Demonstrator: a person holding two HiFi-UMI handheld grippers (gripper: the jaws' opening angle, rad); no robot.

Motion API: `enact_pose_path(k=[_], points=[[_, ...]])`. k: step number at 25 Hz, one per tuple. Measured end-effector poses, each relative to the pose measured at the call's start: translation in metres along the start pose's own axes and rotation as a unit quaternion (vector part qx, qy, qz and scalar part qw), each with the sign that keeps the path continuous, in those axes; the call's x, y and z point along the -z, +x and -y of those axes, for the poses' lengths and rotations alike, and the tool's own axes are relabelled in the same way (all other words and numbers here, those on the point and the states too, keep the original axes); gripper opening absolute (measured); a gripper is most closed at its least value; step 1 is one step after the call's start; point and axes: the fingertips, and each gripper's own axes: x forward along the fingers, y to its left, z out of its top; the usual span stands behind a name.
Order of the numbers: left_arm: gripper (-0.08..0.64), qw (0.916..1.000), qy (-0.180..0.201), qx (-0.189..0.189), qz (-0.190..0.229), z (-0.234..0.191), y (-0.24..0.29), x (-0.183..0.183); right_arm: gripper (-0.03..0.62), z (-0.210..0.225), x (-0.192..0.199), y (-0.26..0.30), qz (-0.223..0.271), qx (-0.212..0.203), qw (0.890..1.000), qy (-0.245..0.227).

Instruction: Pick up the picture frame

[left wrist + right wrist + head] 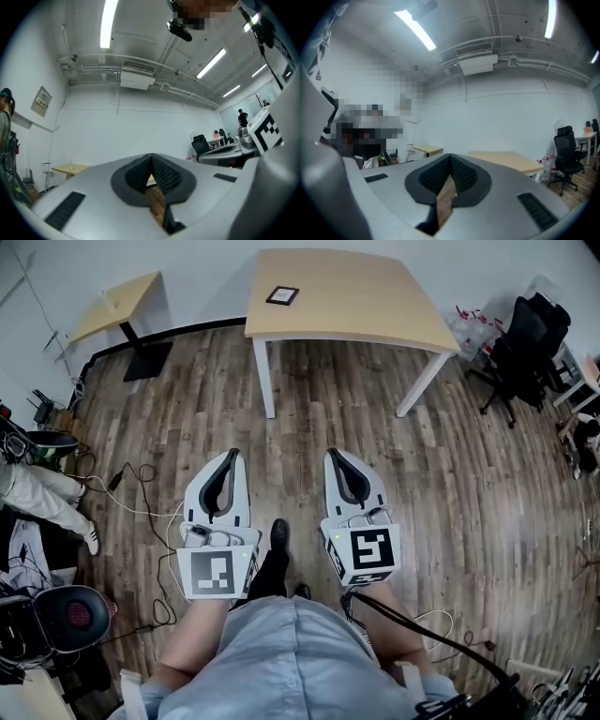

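Note:
A small black picture frame [282, 295] lies flat on the light wooden table [375, 306] at the far side of the room. My left gripper [232, 455] and right gripper [333, 454] are held side by side over the wood floor, well short of the table. Both are shut with nothing between their jaws, the tips meeting. In the left gripper view the left gripper [151, 157] points toward the white wall. In the right gripper view the right gripper [450, 157] points toward the table [501, 159]; the frame does not show there.
A smaller wooden table [117, 306] stands at the far left. A black office chair [525, 338] sits at the right. Cables [131, 502] trail across the floor at the left, beside a seated person's leg [37, 498] and a dark chair [66, 615].

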Motion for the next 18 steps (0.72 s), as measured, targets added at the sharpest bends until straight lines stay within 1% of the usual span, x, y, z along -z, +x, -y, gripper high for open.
enact_pose_path(k=[1, 4, 5, 9, 13, 18], points=[[0.0, 1.0, -0.008, 0.0, 0.0, -0.004, 0.011, 0.004, 0.002, 0.003, 0.0, 0.011, 0.001, 0.0, 1.0, -0.002], [0.0, 0.9986, -0.052, -0.005, -0.003, -0.018, 0.046, 0.014, 0.002, 0.011, -0.001, 0.047, 0.007, -0.002, 1.0, -0.004], [0.001, 0.9983, -0.058, -0.004, -0.002, -0.024, 0.059, 0.016, 0.002, 0.013, -0.002, 0.061, 0.007, -0.002, 1.0, -0.005], [0.0, 0.998, -0.062, 0.006, 0.005, -0.047, 0.103, 0.024, 0.002, 0.022, -0.004, 0.115, 0.007, -0.004, 1.0, -0.008], [0.0, 0.9975, -0.068, 0.013, 0.016, -0.065, 0.142, 0.027, 0.002, 0.032, -0.01, 0.158, 0.013, -0.003, 1.0, -0.011], [0.002, 0.997, -0.071, 0.025, 0.016, -0.087, 0.183, 0.038, 0.002, 0.044, -0.016, 0.203, 0.013, 0.007, 1.0, -0.014]])
